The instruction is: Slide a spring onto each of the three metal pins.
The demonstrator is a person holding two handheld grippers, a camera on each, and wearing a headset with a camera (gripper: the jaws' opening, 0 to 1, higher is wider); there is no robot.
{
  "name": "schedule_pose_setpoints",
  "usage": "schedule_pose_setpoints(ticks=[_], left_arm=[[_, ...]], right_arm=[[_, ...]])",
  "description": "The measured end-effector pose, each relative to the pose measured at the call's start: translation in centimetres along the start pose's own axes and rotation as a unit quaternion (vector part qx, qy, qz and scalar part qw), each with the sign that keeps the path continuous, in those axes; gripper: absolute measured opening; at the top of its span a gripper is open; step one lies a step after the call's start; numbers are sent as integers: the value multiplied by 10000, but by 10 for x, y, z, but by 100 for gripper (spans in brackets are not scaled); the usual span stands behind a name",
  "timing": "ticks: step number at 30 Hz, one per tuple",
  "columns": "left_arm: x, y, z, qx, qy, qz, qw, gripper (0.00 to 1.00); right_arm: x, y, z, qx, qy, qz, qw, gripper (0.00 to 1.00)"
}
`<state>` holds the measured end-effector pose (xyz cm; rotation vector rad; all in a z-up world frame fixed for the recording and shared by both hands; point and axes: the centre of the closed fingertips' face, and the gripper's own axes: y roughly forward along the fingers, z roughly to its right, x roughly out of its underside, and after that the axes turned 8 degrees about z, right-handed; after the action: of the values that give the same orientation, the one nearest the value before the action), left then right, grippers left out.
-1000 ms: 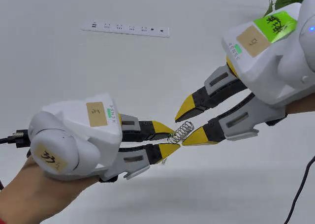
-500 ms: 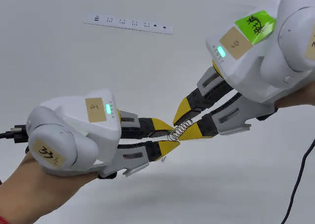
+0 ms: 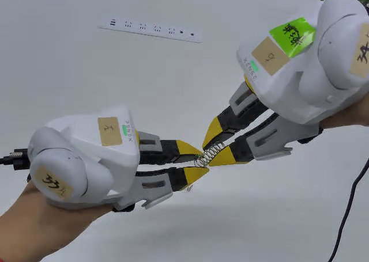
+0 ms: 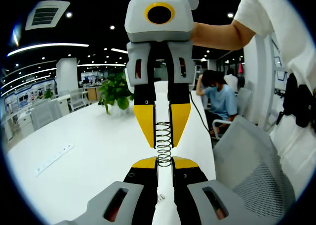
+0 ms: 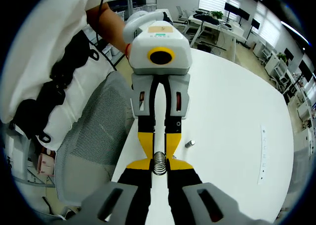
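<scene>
Grippers met tip to tip at the centre of the head view, above a white table (image 3: 115, 89). The left gripper (image 4: 164, 161) came in from the lower left and the right gripper (image 5: 158, 165) from the upper right. The spring (image 4: 163, 141) bridged the short gap between their tips, clear of the table.

In the left gripper view the right gripper's yellow tips lay against both sides of the spring, at the middle of the frame. In the right gripper view the spring sat end-on between those same tips, low in the frame. So the right jaws were closed almost fully and seemed to pinch it. The left jaws were drawn nearly together at the spring's other end. Whether they gripped a pin hidden inside the coils or only the last coil could not be told.

One small metal pin (image 5: 189, 144) lay bare on the table, just right of centre in the right gripper view and apart from both grippers. A power strip (image 3: 151, 30) lay well off, at the upper left of the head view.

As a judgement, the task was at an early or middle stage. One spring was being handled between the grippers, probably being fed over a pin held in the left one. At least the pin on the table had yet to get its spring. How many of the three were finished could not be read from these views.
</scene>
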<state>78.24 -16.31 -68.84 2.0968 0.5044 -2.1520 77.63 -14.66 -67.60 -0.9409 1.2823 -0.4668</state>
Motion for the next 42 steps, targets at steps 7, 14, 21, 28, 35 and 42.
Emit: schedule_pose_setpoints(ticks=[7,14,21,28,35,42], left_arm=[[0,-1,0,3,-39,15,10000,10],[1,-2,0,-10,-88,34,10000,11],[5,-6,-1,-52,-94,1,9999,15],[13,-22,-7,-223,-164,-70,9996,19],[25,-47,-17,-512,-205,-219,9982,28],[39,-68,-29,-797,-281,-383,9957,37]], right_arm=[[-1,1,0,12,44,-12,10000,12],[-1,1,1,36,79,-3,10000,12],[-1,0,3,79,111,-1,9999,12],[2,-3,11,194,208,-27,9996,12],[14,3,30,392,314,-223,9985,12],[35,17,57,609,555,-435,9957,12]])
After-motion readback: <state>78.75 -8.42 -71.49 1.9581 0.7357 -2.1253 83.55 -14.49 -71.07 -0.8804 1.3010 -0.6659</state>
